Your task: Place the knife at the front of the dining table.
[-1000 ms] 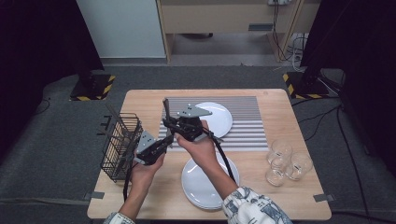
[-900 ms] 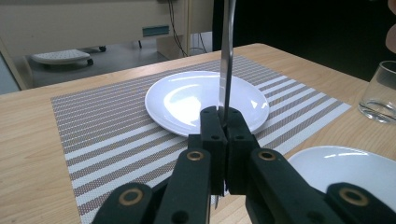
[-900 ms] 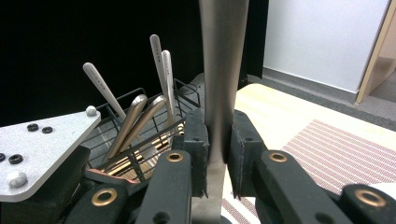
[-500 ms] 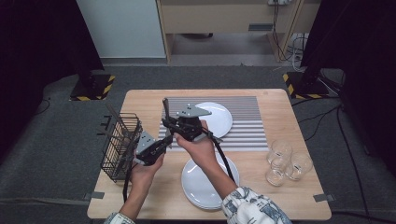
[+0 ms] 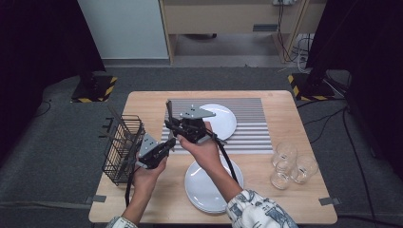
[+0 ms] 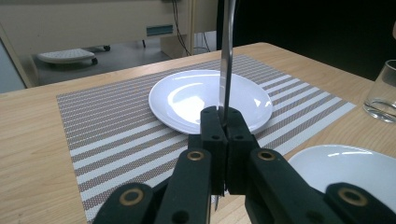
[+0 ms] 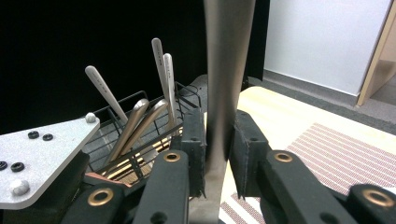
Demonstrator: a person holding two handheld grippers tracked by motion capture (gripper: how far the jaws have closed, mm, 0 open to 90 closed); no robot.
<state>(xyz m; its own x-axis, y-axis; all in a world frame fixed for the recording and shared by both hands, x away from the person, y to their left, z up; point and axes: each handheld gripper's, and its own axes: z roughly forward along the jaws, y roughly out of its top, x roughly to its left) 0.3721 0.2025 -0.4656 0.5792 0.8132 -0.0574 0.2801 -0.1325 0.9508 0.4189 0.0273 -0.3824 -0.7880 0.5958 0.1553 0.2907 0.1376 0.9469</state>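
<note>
Between the two tools, above the striped placemat (image 5: 247,128), a piece of cutlery (image 6: 226,60) stands upright; which kind it is I cannot tell. The left tool (image 6: 222,122) is clenched on its thin edge, with the plate (image 6: 187,100) on the placemat lying just beyond. The right tool (image 7: 218,140) brackets the broad handle, its jaws having just been opening, and a sliver of gap shows on one side. This looks like a hand-over between tools, the right letting go. Next, the left tool likely needs to carry the piece down beside that plate. Left of the placemat stands the wire basket (image 5: 121,149) with more cutlery.
</note>
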